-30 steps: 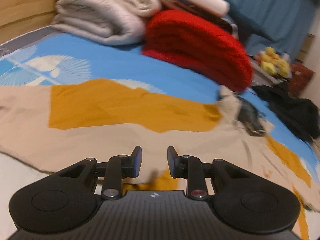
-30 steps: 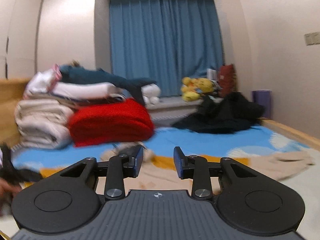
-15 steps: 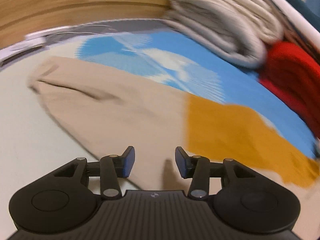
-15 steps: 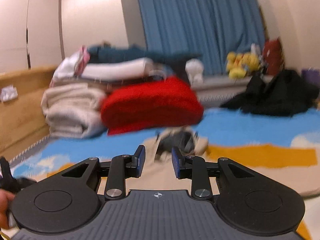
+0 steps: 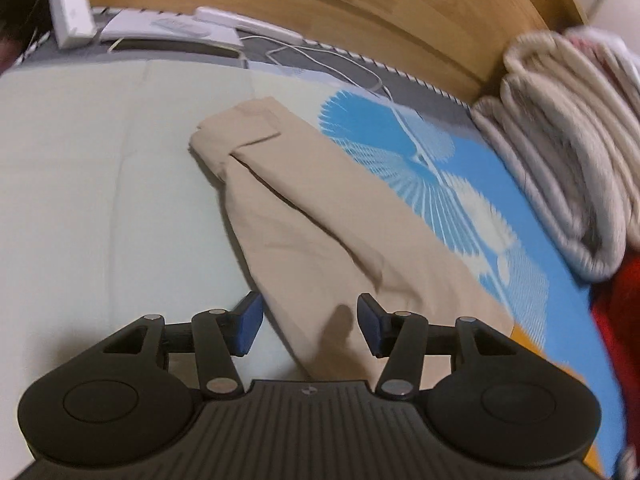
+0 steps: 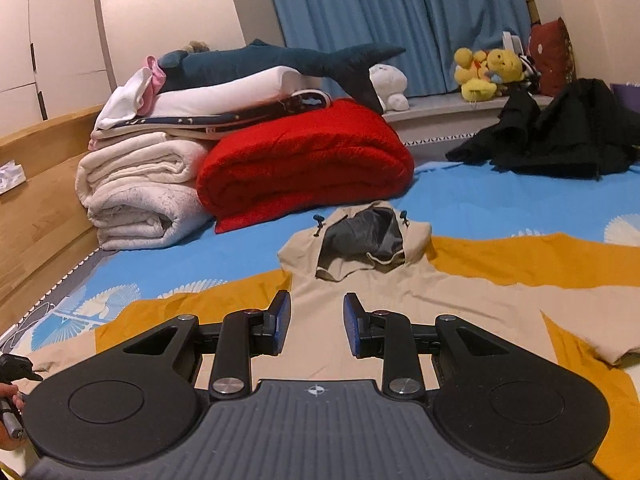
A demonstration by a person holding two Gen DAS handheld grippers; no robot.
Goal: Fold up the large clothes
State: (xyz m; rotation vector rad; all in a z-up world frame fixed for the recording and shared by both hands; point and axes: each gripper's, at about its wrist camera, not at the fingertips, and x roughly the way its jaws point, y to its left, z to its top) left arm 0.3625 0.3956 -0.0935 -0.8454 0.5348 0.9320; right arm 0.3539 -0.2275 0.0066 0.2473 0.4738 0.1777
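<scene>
A beige hooded jacket (image 6: 360,292) lies spread flat on the bed, its hood (image 6: 360,240) with a grey lining pointing away from me. In the left wrist view one beige sleeve (image 5: 304,216) stretches out, its cuff (image 5: 236,128) at the far end on the pale sheet. My left gripper (image 5: 310,326) hovers above the near part of that sleeve, its jaws opening, with nothing pinched between them. My right gripper (image 6: 316,322) stands open over the jacket's back, just below the hood, holding nothing.
A folded red blanket (image 6: 304,164) and rolled white bedding (image 6: 140,196) are stacked at the wooden headboard (image 5: 320,4). A black garment (image 6: 560,136) lies at the far right. White cables (image 5: 304,56) and chargers lie along the bed's edge. A hand (image 6: 8,400) shows at the left.
The left gripper swung left along the sleeve, rolled, and widened its jaws; the cuff is now in view. The right gripper dropped and turned toward the hood, with its opening unchanged.
</scene>
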